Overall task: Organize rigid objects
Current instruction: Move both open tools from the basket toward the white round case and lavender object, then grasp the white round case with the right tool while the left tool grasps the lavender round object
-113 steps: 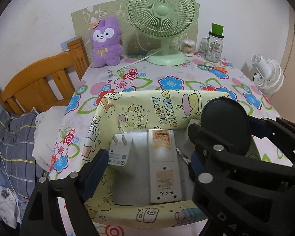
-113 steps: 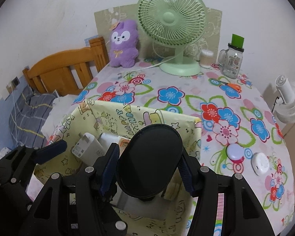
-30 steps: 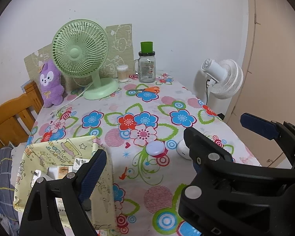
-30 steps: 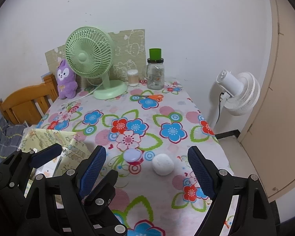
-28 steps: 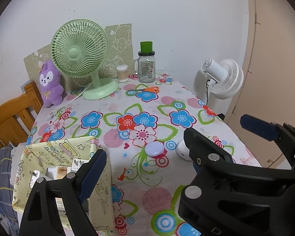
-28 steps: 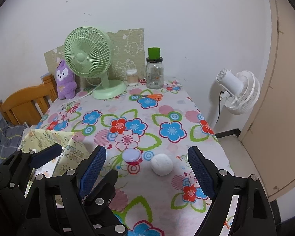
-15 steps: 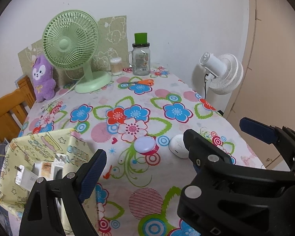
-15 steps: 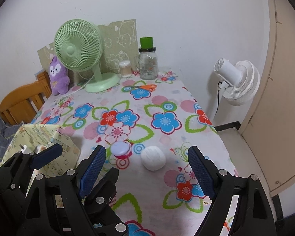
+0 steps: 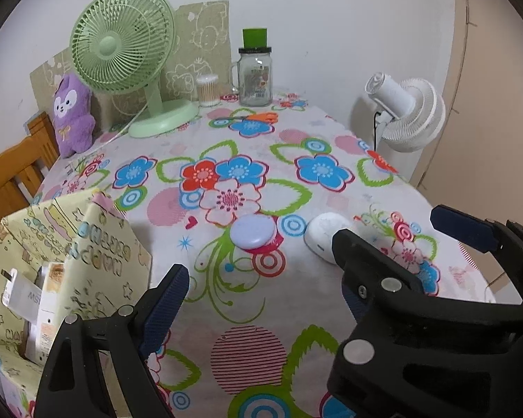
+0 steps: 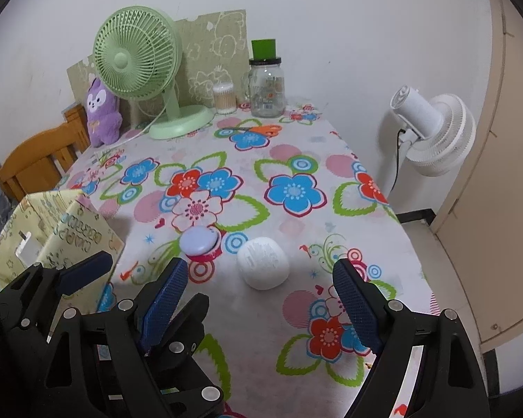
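1. Gaping wide, the right gripper (image 10: 259, 299) shows ribbed blue rubber pads (image 10: 164, 296) framing a white rounded puck (image 10: 263, 263).
2. Left gripper (image 9: 261, 278) is likewise spread and empty; its right finger is hidden behind the other gripper's black frame.
3. Left of the puck lies a smooth lilac disc (image 10: 198, 240); farther left stands a yellow printed box (image 10: 57, 230), its contents cut off.

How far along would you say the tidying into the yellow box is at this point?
Partly done: white chargers already lie in the yellow box. Nothing is in hand; the right gripper and left gripper are open and empty. The lilac disc and white rounded case remain on the tablecloth.
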The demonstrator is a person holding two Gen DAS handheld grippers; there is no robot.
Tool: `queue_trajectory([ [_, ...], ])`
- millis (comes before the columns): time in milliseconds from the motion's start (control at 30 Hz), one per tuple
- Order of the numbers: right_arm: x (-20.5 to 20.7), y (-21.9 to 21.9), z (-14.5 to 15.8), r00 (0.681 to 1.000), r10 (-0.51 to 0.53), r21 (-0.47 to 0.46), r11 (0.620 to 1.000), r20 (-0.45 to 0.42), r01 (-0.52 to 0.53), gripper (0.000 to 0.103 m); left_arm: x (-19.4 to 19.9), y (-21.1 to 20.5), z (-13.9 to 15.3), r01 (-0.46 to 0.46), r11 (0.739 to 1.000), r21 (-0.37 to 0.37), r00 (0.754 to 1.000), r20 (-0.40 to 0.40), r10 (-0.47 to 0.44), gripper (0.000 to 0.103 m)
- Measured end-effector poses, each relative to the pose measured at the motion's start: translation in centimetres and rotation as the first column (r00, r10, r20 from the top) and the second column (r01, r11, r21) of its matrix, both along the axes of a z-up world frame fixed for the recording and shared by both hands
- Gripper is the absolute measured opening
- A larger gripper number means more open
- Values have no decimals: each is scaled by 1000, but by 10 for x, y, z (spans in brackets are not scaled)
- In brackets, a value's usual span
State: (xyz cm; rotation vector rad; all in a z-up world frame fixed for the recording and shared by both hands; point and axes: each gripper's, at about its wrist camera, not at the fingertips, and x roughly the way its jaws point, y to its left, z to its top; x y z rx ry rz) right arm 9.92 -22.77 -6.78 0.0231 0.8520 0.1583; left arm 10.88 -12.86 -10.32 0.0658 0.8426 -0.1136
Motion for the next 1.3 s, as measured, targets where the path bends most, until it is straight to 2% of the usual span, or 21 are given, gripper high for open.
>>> queue_trajectory([
  [433,13,-3,-41,998,13,3,1000,-61,-13,87,11,-4,-36,-8,1000,20,999,-53,9,90],
  [700,31,2,-58,995,32,9,999,-97,-31,87,24,-1,-48,-30,999,33,997,-67,32,90],
  [867,42,0,-64,993,28,34,999,-117,-24,86,35,-1,-51,-29,999,13,997,-77,30,90],
  [1000,48,2,-64,993,34,24,999,-111,-32,83,40,0,-51,-27,1000,9,996,-81,27,90],
  [1133,55,5,-67,993,32,4,999,-116,-32,73,42,1,-49,-6,1000,8,996,-84,6,90],
  [1300,60,7,-69,992,43,7,999,-119,-43,70,45,3,-50,-3,1000,-9,995,-97,2,91],
])
